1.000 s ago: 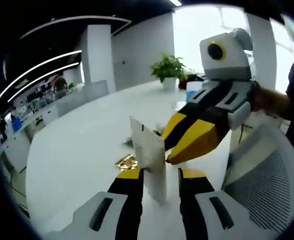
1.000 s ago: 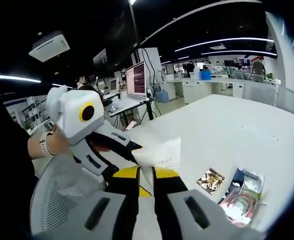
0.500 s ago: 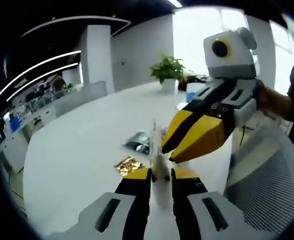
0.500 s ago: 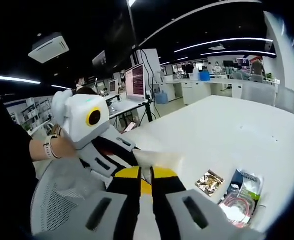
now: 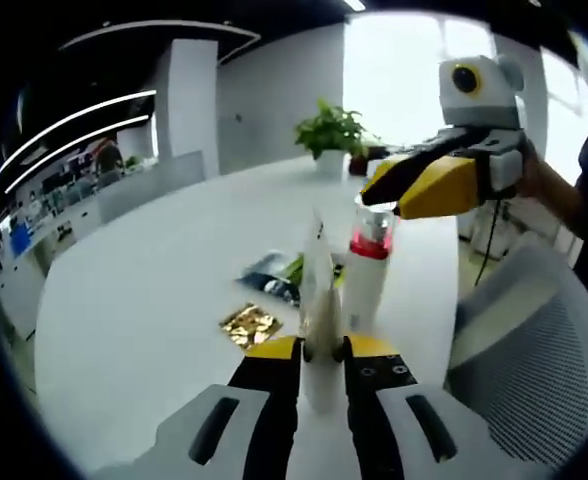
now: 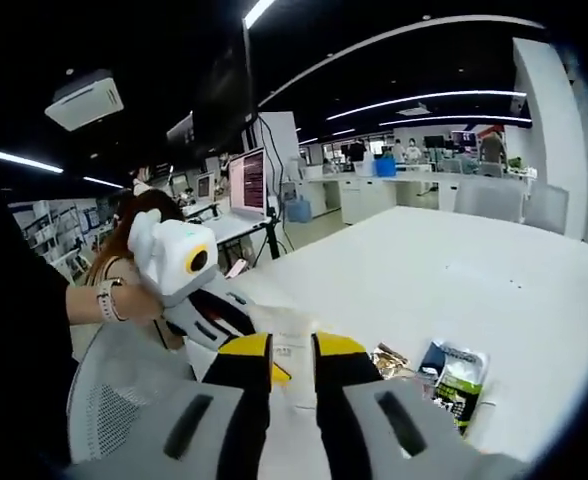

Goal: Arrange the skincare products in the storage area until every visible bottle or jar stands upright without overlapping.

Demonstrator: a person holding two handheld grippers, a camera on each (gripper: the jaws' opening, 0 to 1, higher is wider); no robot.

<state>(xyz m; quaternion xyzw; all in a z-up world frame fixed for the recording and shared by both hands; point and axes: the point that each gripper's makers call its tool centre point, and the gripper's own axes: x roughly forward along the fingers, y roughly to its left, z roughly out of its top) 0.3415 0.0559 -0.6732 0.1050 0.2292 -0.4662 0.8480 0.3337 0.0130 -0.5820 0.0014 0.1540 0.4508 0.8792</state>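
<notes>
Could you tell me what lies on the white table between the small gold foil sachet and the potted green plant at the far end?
In the left gripper view, a dark sachet with green lies just past the gold foil sachet; beyond it, the white table is bare up to the potted green plant.

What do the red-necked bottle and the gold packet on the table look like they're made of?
The bottle looks like matte white plastic with a glossy red band and a clear cap, which shows light through it; glass can't be ruled out. The gold packet looks like crinkled metallic foil: it glints unevenly and lies flat on the white table.
</notes>
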